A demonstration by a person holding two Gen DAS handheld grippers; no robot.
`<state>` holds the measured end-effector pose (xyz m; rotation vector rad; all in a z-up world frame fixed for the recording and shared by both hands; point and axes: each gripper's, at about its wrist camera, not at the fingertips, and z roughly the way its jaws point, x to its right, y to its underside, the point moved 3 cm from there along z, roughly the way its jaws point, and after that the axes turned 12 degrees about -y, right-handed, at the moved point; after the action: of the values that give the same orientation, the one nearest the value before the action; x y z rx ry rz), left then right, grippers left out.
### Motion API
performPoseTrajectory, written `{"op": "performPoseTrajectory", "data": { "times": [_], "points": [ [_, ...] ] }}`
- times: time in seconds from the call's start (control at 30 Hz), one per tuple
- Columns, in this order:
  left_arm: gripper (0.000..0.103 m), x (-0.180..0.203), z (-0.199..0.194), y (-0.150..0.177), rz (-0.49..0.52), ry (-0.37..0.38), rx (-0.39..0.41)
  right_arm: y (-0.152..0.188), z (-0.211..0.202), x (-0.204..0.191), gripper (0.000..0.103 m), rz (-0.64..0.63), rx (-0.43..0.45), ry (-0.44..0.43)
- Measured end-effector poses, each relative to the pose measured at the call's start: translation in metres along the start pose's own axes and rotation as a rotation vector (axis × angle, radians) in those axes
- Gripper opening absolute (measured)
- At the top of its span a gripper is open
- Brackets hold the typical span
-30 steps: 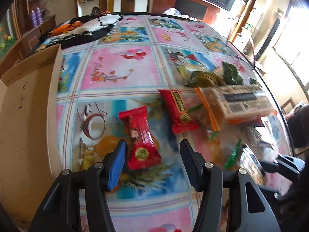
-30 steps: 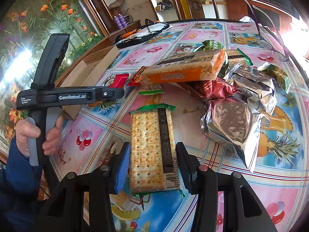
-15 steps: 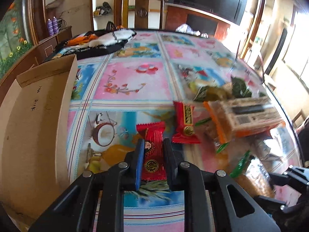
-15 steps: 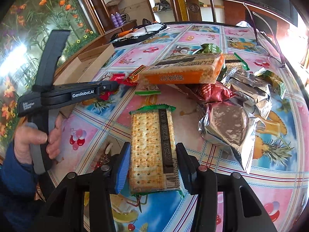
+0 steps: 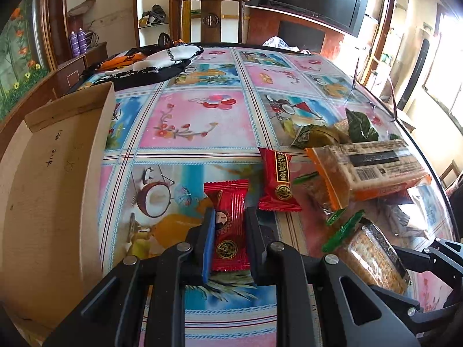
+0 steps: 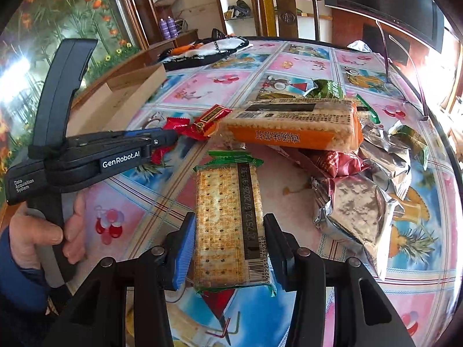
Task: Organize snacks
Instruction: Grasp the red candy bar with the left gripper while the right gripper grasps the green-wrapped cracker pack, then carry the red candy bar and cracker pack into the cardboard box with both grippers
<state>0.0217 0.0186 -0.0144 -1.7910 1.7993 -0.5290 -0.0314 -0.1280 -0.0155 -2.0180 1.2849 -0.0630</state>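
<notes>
My left gripper (image 5: 230,217) is shut on a red snack packet (image 5: 228,193), which lies lengthwise between its pads just above the flowered tablecloth. In the right wrist view a hand holds that left gripper (image 6: 170,138) at the left, and the red packet (image 6: 175,123) sticks out past its tips. My right gripper (image 6: 228,222) is shut on a long cracker packet with green ends (image 6: 225,190), its pads pressing both long sides. An open cardboard box (image 5: 52,188) stands at the table's left edge, also visible as the box (image 6: 127,98) beyond the left gripper.
A second red packet (image 5: 277,179), an orange cracker pack (image 6: 292,124), green packets (image 5: 318,136) and silver foil bags (image 6: 356,211) are heaped on the right. A black-and-white cloth (image 5: 150,63) lies at the far side, with a wooden chair (image 5: 209,17) behind the table.
The left jaws closed from wide open onto the red packet, and that gripper tipped upward a little. The right gripper kept its hold on the cracker packet and shifted slightly.
</notes>
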Motion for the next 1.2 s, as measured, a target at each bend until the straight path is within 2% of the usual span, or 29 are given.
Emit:
{"op": "performPoseTrajectory", "data": {
  "times": [0.2,0.33,0.53,0.67,0.87,1.2],
  "points": [
    [0.023,0.009,0.006,-0.004,0.063,-0.065,0.009,0.001,0.004,0.0,0.051,-0.028,-0.033,0.029],
    [0.017,0.009,0.006,-0.005,0.057,-0.057,0.02,0.003,0.007,-0.005,0.051,-0.075,-0.054,0.062],
    [0.017,0.001,-0.003,-0.005,0.005,0.011,0.048,0.002,0.0,-0.001,0.05,-0.053,-0.026,0.044],
    [0.017,-0.003,-0.009,-0.007,-0.026,0.028,0.071,0.002,-0.005,-0.004,0.05,-0.04,-0.009,0.008],
    [0.017,-0.013,-0.015,-0.012,-0.062,0.01,0.107,-0.006,-0.01,-0.016,0.05,-0.059,0.029,-0.012],
    [0.017,-0.052,-0.025,-0.022,-0.154,-0.014,0.165,-0.027,0.003,-0.033,0.05,-0.063,0.057,-0.028]
  ]
}}
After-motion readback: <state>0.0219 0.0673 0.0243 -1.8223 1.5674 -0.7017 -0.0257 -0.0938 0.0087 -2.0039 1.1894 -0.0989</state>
